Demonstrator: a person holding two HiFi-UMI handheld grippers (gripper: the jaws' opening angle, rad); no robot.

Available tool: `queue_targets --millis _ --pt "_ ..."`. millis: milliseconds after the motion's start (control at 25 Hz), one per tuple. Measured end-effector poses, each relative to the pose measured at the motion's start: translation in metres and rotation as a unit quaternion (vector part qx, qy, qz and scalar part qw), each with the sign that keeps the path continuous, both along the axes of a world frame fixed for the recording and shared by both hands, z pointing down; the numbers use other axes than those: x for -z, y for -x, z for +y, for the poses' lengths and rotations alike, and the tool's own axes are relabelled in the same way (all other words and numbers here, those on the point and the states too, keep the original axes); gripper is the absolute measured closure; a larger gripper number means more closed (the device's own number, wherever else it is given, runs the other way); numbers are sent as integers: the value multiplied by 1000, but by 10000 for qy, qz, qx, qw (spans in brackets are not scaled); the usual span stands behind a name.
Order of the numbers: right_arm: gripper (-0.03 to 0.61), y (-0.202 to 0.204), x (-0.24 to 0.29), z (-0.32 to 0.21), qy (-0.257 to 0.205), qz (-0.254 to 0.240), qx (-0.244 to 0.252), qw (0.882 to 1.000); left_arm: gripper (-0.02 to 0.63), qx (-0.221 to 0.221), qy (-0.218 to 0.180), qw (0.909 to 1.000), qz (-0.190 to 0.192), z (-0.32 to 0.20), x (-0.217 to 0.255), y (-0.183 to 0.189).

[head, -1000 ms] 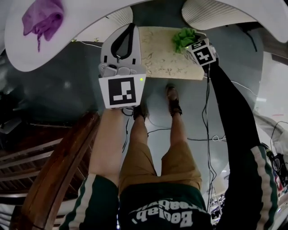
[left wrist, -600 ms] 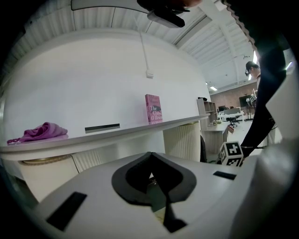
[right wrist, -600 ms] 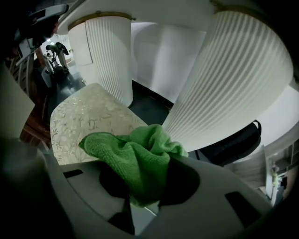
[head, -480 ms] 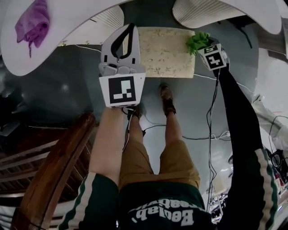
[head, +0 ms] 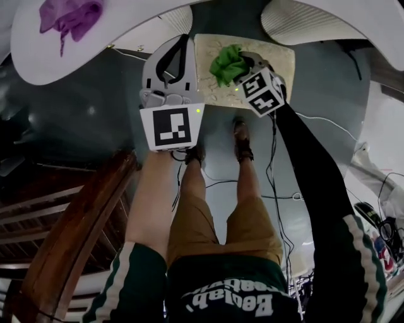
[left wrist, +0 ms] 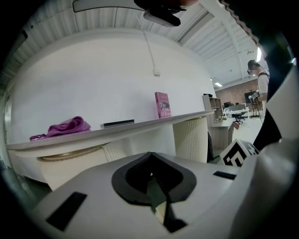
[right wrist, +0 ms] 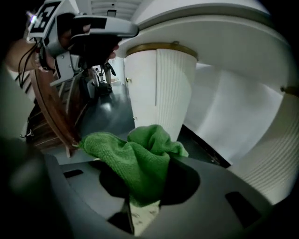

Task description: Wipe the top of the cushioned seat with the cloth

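Note:
The cushioned seat (head: 281, 60) is a cream square with a leafy pattern, on the floor ahead of my feet. A green cloth (head: 225, 63) is bunched on the seat's left half, and my right gripper (head: 240, 68) is shut on it. In the right gripper view the green cloth (right wrist: 135, 161) spills up out of the right gripper (right wrist: 142, 205), with the patterned seat just below. My left gripper (head: 182, 44) hangs shut and empty above the seat's left edge; in its own view the left gripper (left wrist: 154, 198) holds nothing.
A white curved counter (head: 38, 63) carries a purple cloth (head: 68, 14) at the far left. Fluted white pedestals (right wrist: 161, 88) stand behind the seat. A wooden rail (head: 82, 221) runs at my left. Cables (head: 278, 189) lie on the floor by my feet (head: 242, 140).
My right gripper has carried the green cloth leftward across the seat, from the right edge to the left half. The left gripper has stayed where it was.

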State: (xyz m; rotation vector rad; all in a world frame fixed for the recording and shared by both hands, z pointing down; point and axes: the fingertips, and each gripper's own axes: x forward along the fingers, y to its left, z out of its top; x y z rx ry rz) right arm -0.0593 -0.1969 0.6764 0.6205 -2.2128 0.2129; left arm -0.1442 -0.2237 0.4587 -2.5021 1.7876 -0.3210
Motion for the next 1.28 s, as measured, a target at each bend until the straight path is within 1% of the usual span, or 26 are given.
queue_targets --millis 120,240,280,360,520,600,680,760,960,1080,1160,1280 --pt "462 52 -24 19 256 103 326 9991 598 139 34 9999 -46 4 -6 26" --pt "460 83 -56 35 638 531 489 9954 600 259 115 9996 -85 9 -14 48" --pt "460 86 -66 38 775 663 455 9937 598 284 149 9994 -114 11 -16 53" --pt "460 89 -76 39 914 779 363 9921 599 324 178 9992 -127 13 -18 60" --pt "462 85 -73 39 934 756 467 9916 599 354 172 9992 -117 13 -18 61" --pt "463 72 -71 39 910 701 469 9923 599 328 166 9993 -117 12 -16 54" --pt "465 45 -70 38 924 705 334 9927 598 280 161 9994 -96 10 -15 43" --pt "466 6 -71 39 983 770 144 9921 599 239 135 9996 -49 6 -13 30" --pt "468 -115 -74 49 1066 1121 -201 9878 599 168 123 9997 80 -4 -11 -12" --pt "468 -182 -75 52 1132 1318 -471 9837 599 50 125 9998 122 -7 -10 -39" --pt "469 -221 -78 54 1213 1477 -723 9789 599 -58 117 9998 136 -8 -8 -58" --pt "473 -272 -93 60 1492 1862 -1207 9636 598 -203 137 9997 84 -6 -7 -79"
